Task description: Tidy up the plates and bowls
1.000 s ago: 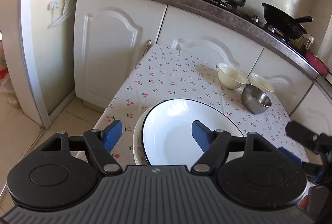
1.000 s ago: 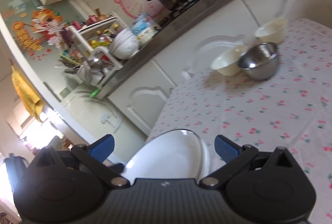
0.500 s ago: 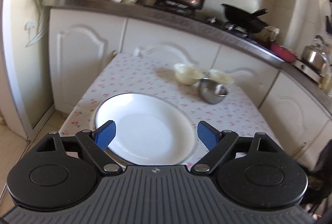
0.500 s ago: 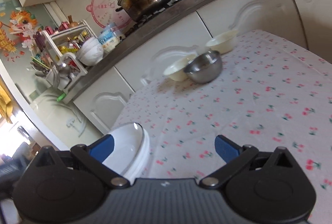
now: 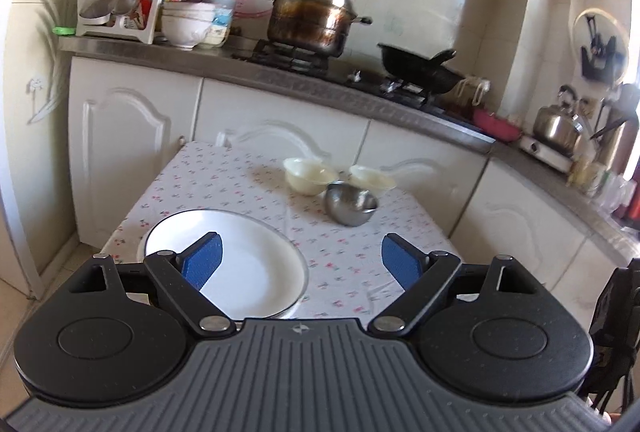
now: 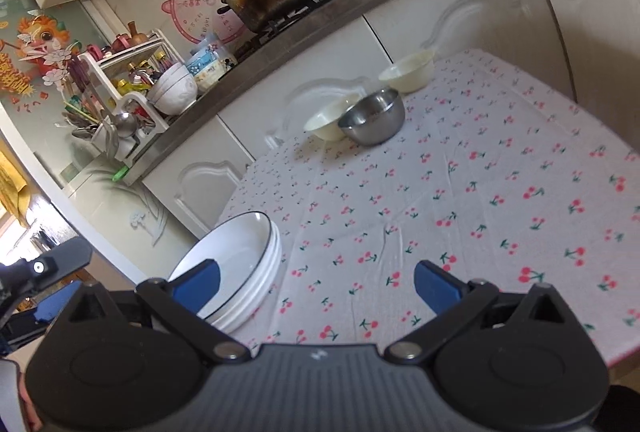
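Jaws: both grippers released, empty | plate stack (image 6: 256, 252) near edge hidden behind gripper bodies

A stack of white round plates with thin dark rims (image 6: 240, 264) lies flat at the near left corner of the desk (image 6: 460, 200), which is covered by a cherry-print cloth; the top plate (image 5: 240, 264) faces up and is empty. At the far side of the desk stand three upright bowls: a small stainless-steel bowl (image 6: 373, 117) in front, a cream-coloured bowl (image 6: 329, 120) just beside it on the left, and a second cream-coloured bowl (image 6: 409, 70) behind on the right.
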The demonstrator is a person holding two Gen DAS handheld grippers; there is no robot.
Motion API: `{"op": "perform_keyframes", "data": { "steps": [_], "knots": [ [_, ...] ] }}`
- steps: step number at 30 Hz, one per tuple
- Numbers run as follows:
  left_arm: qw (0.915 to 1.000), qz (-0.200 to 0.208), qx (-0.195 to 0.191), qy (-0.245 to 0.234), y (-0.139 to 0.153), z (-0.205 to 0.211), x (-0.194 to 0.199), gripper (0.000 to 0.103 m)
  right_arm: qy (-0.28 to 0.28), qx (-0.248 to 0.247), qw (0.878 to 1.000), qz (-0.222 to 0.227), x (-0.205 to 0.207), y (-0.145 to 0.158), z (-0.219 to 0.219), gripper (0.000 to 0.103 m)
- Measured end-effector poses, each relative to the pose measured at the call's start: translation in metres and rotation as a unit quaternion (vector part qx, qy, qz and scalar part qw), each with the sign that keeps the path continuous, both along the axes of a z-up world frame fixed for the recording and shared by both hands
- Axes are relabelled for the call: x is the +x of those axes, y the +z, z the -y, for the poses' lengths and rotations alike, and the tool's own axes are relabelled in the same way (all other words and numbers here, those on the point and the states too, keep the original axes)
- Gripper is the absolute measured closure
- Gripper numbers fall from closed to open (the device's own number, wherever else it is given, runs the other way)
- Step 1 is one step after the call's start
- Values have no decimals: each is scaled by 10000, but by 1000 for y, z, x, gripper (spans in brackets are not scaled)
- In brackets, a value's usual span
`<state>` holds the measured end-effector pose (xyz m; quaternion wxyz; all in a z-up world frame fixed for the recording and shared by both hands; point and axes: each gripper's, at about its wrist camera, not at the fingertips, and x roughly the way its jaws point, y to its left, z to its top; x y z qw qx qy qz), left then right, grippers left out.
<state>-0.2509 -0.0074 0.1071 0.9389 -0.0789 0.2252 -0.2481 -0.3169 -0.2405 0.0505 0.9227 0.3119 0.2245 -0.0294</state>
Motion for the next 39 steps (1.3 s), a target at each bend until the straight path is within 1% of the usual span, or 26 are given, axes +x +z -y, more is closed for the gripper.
{"op": "perform_keyframes", "data": {
  "steps": [2,5,7,9,11,13,16,17,19,21,23,25,27,29,31,33,35,37,39],
  "knots": [
    [9998,67,-84,-149,13,-1,-4,0,27,-18,9999,161,-10,19,-1,1],
    [9989,217,-140,-399,39,-1,-10,0,-28,-192,9995,266,-23,55,-4,1],
    [9972,380,-224,-596,61,-2,-15,0,-64,-279,9985,465,-33,86,-4,1],
    [9946,632,-340,-744,86,-3,-17,0,-163,-513,9964,647,-43,120,-3,1],
    [9923,866,-463,-759,112,-6,-17,0,-325,-776,9936,751,-50,157,-3,1],
    [9893,1045,-631,-796,137,-10,-12,0,-385,-889,9905,978,-57,193,-1,1],
    [9865,1148,-898,-745,166,-13,4,0,-526,-1198,9840,1206,-58,242,4,1],
    [9861,1166,-970,-679,173,-13,10,0,-634,-1318,9812,1262,-58,254,6,1],
    [9861,1146,-1076,-533,180,-10,27,0,-677,-1560,9750,1429,-53,276,9,1],
    [9874,970,-1165,-453,180,-6,44,0,-738,-1641,9724,1483,-40,286,16,1],
    [9886,740,-1243,-408,175,-2,67,0,-864,-1603,9715,1519,-26,291,28,1],
    [9902,530,-1241,-355,164,5,94,0,-988,-1613,9692,1575,-9,291,38,1],
    [9920,335,-1173,-318,151,17,121,0,-1068,-1571,9680,1640,13,286,48,1],
    [9937,110,-1057,-352,135,29,154,0,-982,-1504,9680,1755,36,277,58,1],
    [9952,-61,-876,-427,115,44,187,0,-1032,-1561,9673,1714,68,266,65,1],
    [9965,-102,-647,-516,92,60,220,0,-1005,-1695,9662,1664,101,248,72,1],
    [9970,-204,-481,-580,67,71,248,0,-912,-1839,9668,1519,134,221,80,1],
    [9967,-397,-397,-592,42,76,269,0,-847,-1922,9693,1276,164,189,86,1],
    [9959,-624,-181,-625,21,82,288,1,-761,-1871,9752,903,188,156,94,1]
  ]
}}
